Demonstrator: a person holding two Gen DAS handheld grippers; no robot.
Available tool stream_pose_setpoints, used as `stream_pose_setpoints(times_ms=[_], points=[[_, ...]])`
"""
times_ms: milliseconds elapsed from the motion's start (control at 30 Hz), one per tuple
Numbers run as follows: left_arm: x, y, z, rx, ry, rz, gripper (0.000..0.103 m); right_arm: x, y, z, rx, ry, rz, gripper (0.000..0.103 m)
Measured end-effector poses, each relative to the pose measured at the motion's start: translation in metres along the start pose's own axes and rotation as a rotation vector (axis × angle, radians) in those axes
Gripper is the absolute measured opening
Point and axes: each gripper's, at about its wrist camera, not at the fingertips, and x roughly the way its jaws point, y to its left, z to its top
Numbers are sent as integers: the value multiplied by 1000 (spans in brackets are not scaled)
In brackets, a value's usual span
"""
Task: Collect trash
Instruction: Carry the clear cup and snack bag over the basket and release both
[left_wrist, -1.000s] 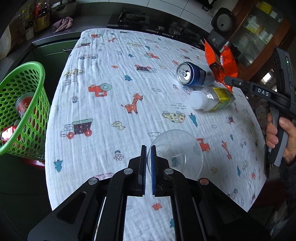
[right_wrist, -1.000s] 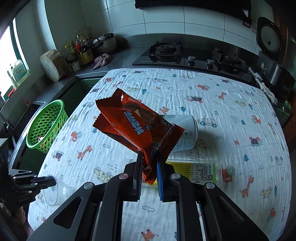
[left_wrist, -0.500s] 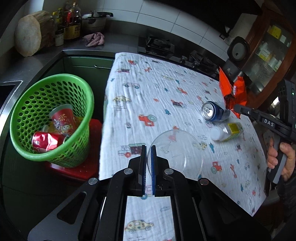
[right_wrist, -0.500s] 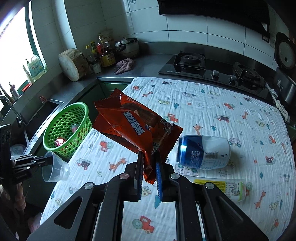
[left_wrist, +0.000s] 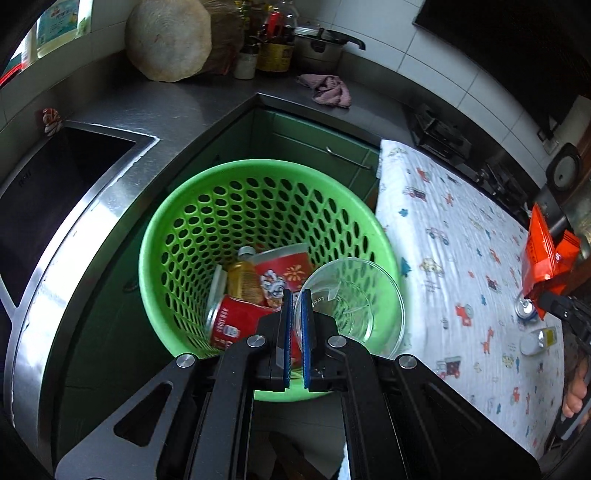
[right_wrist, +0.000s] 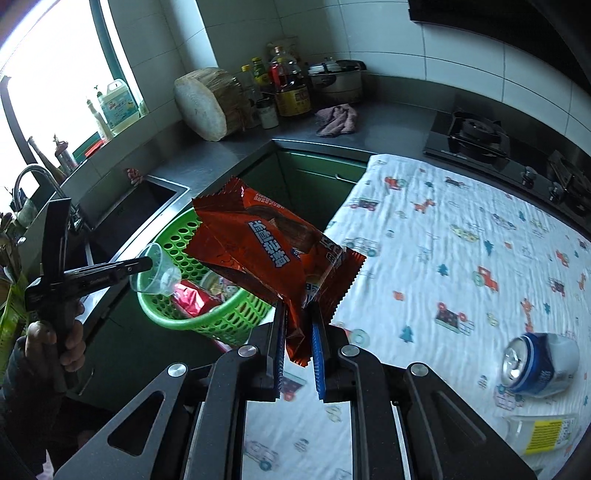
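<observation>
Above the green basket (left_wrist: 177, 236), left gripper (left_wrist: 295, 295) clenched on the rim of a clear plastic cup (left_wrist: 351, 299); cup hangs over the basket's near-right rim, mouth toward the camera. Inside the basket: red can (left_wrist: 232, 325), small amber bottle (left_wrist: 245, 280), red paper cup (left_wrist: 288, 271).

Beside the basket, on its table side, right gripper (right_wrist: 298, 314) grasps an orange-red snack wrapper (right_wrist: 266, 247) by its lower corner; wrapper stands up from the closed jaws, overlapping the basket's rim in the right wrist view. Whether it is over the opening, cannot tell.

Well apart from the basket, on the table's cartoon-print cloth (right_wrist: 443, 236): blue-and-white can (right_wrist: 539, 363) on its side, and just beside it a clear bottle with yellow label (right_wrist: 543, 434), also lying down.

Beyond the basket: steel sink (left_wrist: 55, 192), pink rag (left_wrist: 330, 90) on the counter.
</observation>
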Motion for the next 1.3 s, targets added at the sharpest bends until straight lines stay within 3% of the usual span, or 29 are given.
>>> stream_pose_setpoints(times_ms=[233, 367, 433, 500, 533, 667, 800, 967, 1100, 1300], points=[[11, 34, 12, -26, 9, 28, 3, 59, 55, 27, 14, 61, 92, 15], [12, 48, 14, -44, 8, 37, 3, 88, 76, 39, 37, 99, 128, 25], [12, 54, 16, -55, 7, 36, 3, 99, 84, 43, 44, 112, 136, 25], [13, 58, 17, -60, 7, 44, 3, 106, 90, 46, 46, 127, 145, 36], [13, 59, 17, -62, 6, 46, 4, 107, 93, 46, 45, 125, 145, 36], [16, 62, 21, -74, 6, 44, 4, 103, 98, 46, 24, 110, 148, 52], [21, 61, 23, -84, 15, 40, 5, 88, 91, 42, 10, 93, 139, 62], [30, 62, 28, -100, 32, 43, 7, 62, 72, 32, 1, 70, 117, 70], [35, 59, 30, -95, 38, 54, 15, 44, 56, 21, -13, 58, 69, 75], [38, 49, 32, -83, 55, 51, 17, 25, 28, 5, 0, 49, 16, 81]])
